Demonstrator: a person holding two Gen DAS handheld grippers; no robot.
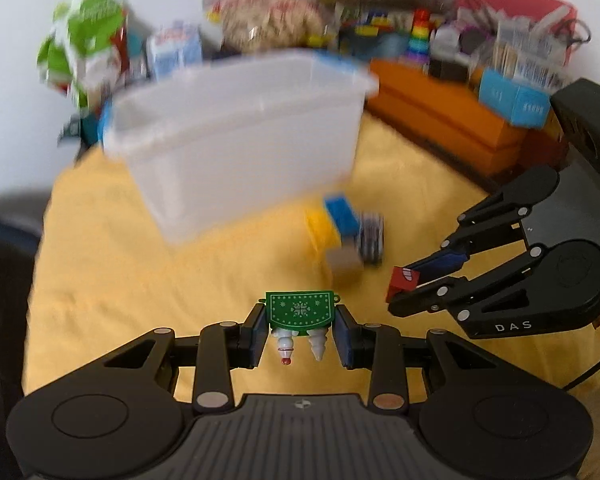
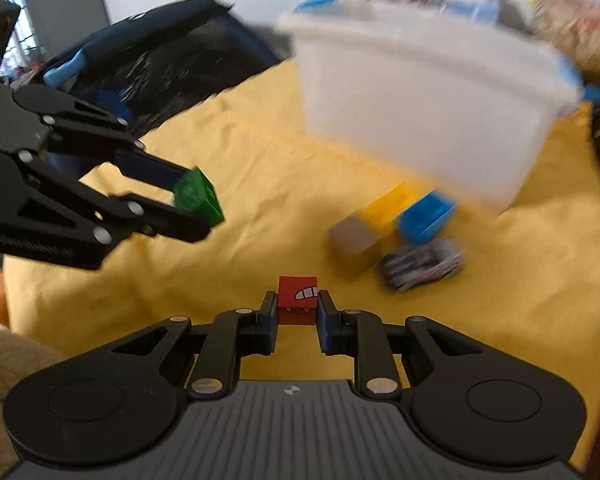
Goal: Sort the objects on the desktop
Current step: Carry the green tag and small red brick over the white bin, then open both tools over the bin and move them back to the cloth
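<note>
1. A yellow cloth [image 1: 148, 280] covered the work surface; a translucent plastic bin [image 1: 236, 140] stood on it, with cluttered boxes and packets behind the bin.
2. Just in front of the bin's near corner lay a small heap: a yellow block [image 2: 384, 206], a blue block [image 2: 426, 216], a grey-tan block [image 2: 354, 240] and a striped dark object [image 2: 422, 264], all blurred.
3. The left gripper [image 1: 300, 330] pinched a green ornament [image 1: 300, 309] at its fingertips, well in front of the bin; its long axis ran crosswise between the pads, and two white cone-shaped pieces pointed back toward the camera.
4. The right gripper [image 2: 298, 308] was clamped narrowly on a red cube [image 2: 298, 299], toothed face upward, nearer than the heap.
5. Both grippers angled downward toward the cloth, their tips converging from opposite sides.
</note>
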